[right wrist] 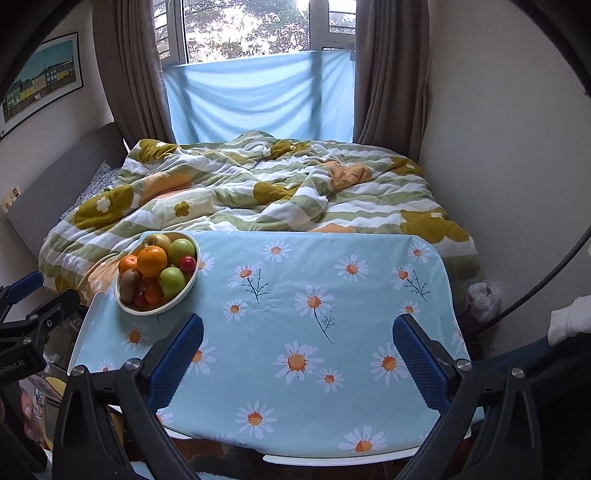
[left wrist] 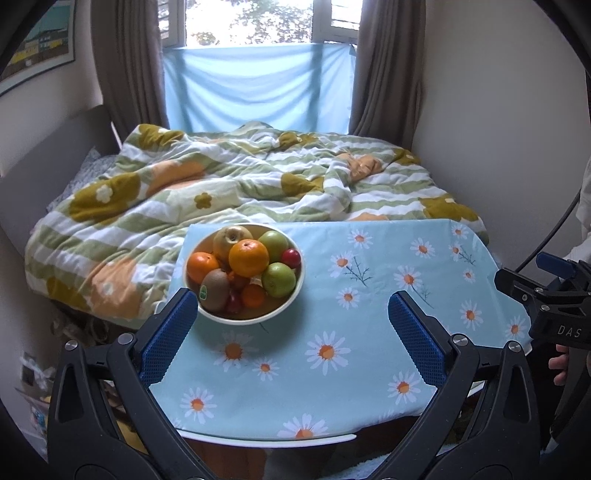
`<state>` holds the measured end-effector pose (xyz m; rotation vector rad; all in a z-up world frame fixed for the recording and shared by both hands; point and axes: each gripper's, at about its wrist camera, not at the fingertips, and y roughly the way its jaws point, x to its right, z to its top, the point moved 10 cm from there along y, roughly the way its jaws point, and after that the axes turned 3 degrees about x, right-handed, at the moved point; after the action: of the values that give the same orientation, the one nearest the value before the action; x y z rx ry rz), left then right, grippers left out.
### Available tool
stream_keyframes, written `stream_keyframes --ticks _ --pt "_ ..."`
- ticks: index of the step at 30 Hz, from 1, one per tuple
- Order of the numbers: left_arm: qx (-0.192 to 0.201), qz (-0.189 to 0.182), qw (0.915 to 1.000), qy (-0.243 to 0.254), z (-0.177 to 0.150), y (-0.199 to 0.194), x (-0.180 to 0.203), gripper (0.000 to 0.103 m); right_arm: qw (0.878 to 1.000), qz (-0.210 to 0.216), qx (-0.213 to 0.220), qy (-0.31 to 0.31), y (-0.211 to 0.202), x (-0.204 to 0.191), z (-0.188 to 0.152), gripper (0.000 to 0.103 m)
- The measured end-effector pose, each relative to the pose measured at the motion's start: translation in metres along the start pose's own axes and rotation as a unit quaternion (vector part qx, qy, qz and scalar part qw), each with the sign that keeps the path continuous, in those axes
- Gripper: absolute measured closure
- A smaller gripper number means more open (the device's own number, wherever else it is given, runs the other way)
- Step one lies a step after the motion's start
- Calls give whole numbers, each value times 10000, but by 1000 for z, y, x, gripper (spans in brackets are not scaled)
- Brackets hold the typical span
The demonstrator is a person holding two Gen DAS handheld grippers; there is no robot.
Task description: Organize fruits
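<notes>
All the fruits (left wrist: 245, 271) lie piled in the bowl (left wrist: 284, 314), just ahead of the left claw (left wrist: 291, 321) and far to the left of the right claw (right wrist: 297, 347). Both claws are wide open and hold nothing. This fits either finished gathering or fruits waiting for sorting.

A white bowl (left wrist: 284, 314) heaped with oranges (left wrist: 248, 257), green apples (left wrist: 279, 279) and a kiwi (left wrist: 214, 290) sits at the table's far-left corner.

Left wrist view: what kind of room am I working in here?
Most likely a bedroom. A bed with a rumpled floral quilt fills the space behind the small table, and a curtained window sits beyond it. The fruit bowl stands on the table's daisy-print cloth.
</notes>
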<state>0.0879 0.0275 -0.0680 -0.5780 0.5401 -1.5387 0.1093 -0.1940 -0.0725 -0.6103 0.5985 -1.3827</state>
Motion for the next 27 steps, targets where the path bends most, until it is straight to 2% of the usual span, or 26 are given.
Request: stream_keyframes --ticks 27 --pt "115 57 9999 70 11 -1 4 0 10000 -13 90 33 -2 5 7 1"
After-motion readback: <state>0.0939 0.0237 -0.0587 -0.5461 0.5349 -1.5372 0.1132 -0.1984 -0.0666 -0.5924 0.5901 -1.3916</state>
